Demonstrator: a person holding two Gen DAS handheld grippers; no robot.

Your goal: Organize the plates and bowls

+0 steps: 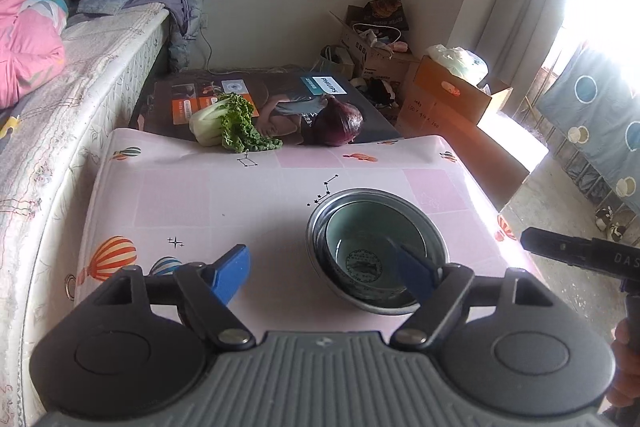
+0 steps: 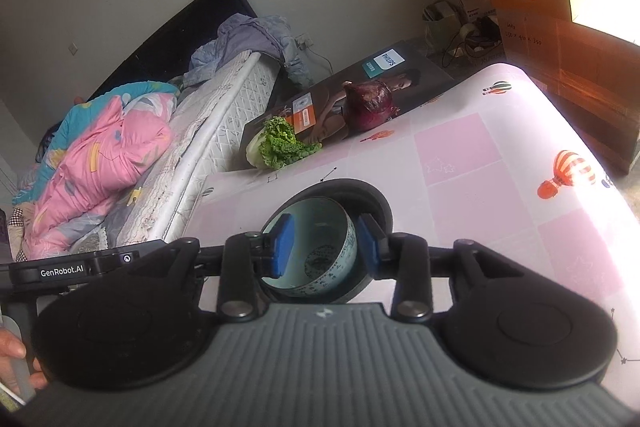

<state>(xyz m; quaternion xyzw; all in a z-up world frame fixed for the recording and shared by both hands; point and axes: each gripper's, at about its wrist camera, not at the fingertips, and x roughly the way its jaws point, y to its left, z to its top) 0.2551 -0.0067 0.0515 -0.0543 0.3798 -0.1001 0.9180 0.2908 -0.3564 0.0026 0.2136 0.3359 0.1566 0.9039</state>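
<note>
A pale ceramic bowl with a blue pattern (image 1: 356, 251) sits inside a larger metal bowl (image 1: 320, 223) on the pink tablecloth. My left gripper (image 1: 324, 275) is open, its right blue finger (image 1: 414, 273) over the bowls and its left finger (image 1: 232, 275) over bare cloth. In the right wrist view the ceramic bowl (image 2: 320, 255) lies tilted inside the dark outer bowl (image 2: 376, 203). My right gripper (image 2: 326, 247) is open, with one blue pad (image 2: 282, 245) inside the ceramic bowl and the other (image 2: 370, 247) outside its wall; whether they touch it I cannot tell.
A leafy cabbage (image 1: 228, 125) and a red onion (image 2: 368, 105) lie at the table's far edge on a flat printed box (image 1: 280, 103). A bed (image 1: 60, 99) runs along the left. Cardboard boxes (image 1: 452, 95) stand at the far right.
</note>
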